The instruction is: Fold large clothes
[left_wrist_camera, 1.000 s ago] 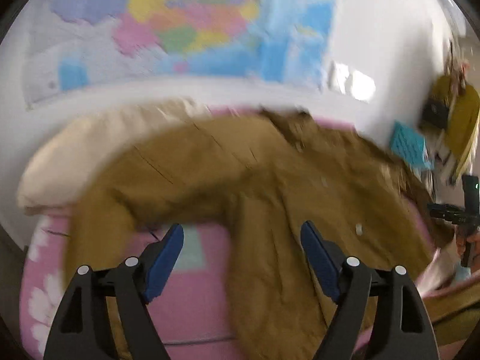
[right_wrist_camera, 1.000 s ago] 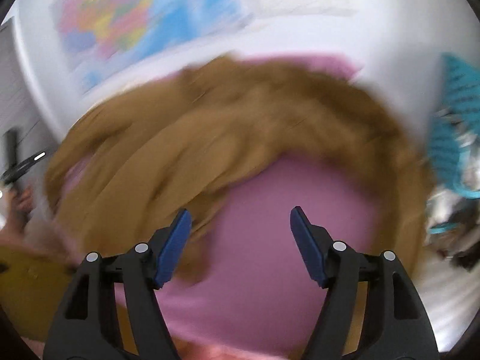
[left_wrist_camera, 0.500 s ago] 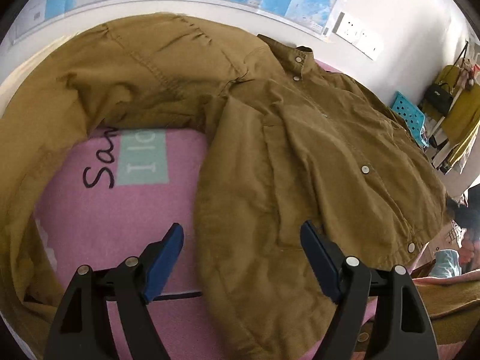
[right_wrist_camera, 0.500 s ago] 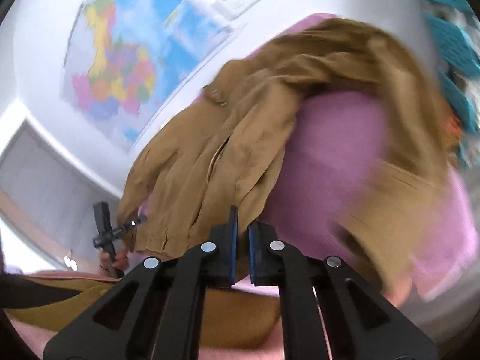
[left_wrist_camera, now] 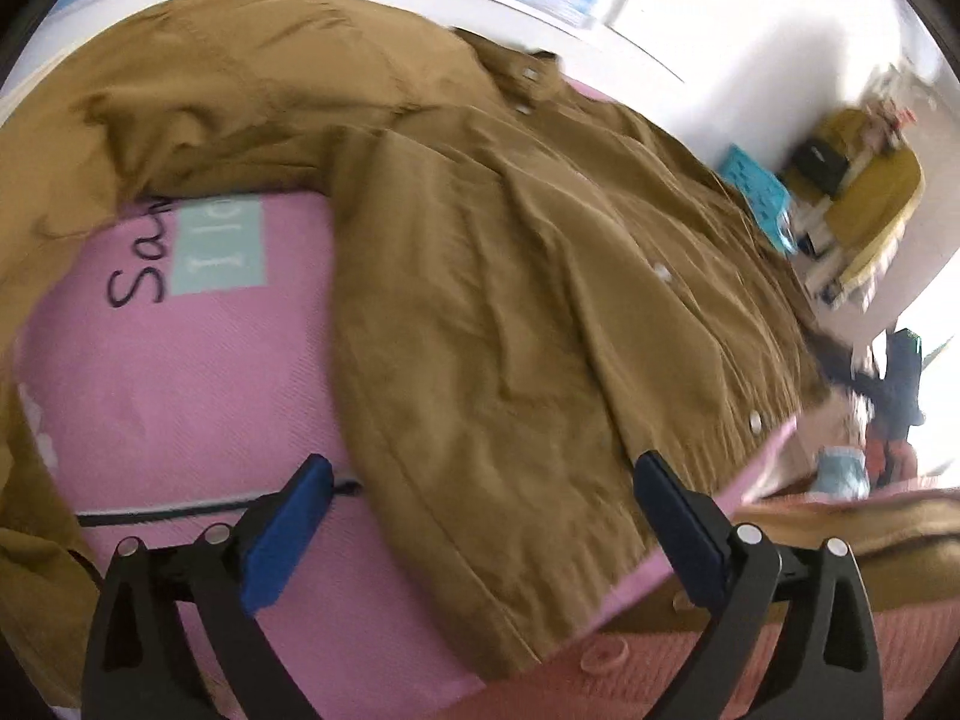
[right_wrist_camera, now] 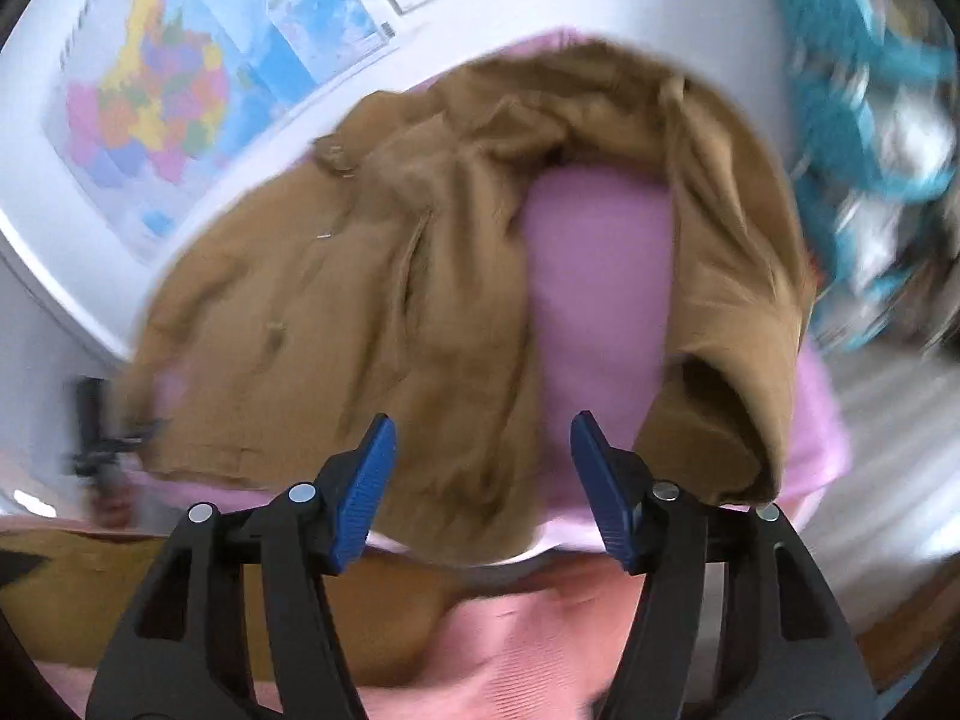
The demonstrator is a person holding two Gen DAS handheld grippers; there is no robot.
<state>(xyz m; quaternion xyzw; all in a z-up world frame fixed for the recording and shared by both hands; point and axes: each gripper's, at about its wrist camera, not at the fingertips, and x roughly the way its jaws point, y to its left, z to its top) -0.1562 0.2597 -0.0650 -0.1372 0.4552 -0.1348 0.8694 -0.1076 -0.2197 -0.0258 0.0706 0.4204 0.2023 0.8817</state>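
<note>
Left wrist view: brown shirt [left_wrist_camera: 510, 276] lies spread, buttons up, on the pink bed [left_wrist_camera: 180, 372], sleeves trailing off both sides. Left tongs [left_wrist_camera: 480, 516] just opened wide, empty, straddling its hem. Right tongs [right_wrist_camera: 483, 480] just reopened, nothing between them. Next — pinch hem corners evenly, both layers, before folding.

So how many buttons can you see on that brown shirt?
4 on the brown shirt in the left view: two by the collar, one mid-front, one near the hem. Blur and folds may hide more.
</note>
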